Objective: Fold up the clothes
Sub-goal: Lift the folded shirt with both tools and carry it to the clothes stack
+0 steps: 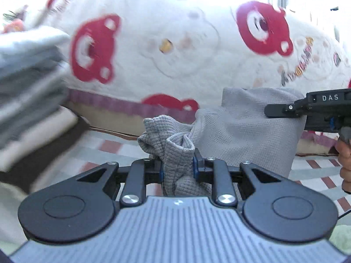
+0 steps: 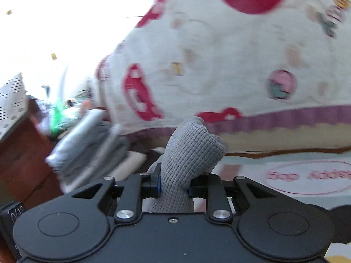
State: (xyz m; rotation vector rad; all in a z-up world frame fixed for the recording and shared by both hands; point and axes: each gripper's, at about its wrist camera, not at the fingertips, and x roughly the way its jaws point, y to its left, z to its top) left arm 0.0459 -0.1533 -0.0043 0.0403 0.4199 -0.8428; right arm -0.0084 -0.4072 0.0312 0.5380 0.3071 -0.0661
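A grey waffle-knit garment (image 1: 248,127) hangs lifted above the bed, stretched between both grippers. My left gripper (image 1: 177,164) is shut on a bunched corner of it, and the fabric bulges up over the blue pads. The right gripper (image 1: 283,109) enters the left wrist view from the right and holds the garment's other upper corner, with a hand (image 1: 344,164) below it. In the right wrist view, my right gripper (image 2: 175,184) is shut on a thick fold of the same grey garment (image 2: 190,149), which stands up between the fingers.
A large white blanket with red bear prints (image 1: 175,43) is heaped behind the garment. A stack of folded clothes (image 1: 28,76) stands at the left, and in the right wrist view the stack of folded clothes (image 2: 87,142) is blurred. The checked bed sheet (image 1: 114,146) lies below. Wooden furniture (image 2: 24,153) stands at far left.
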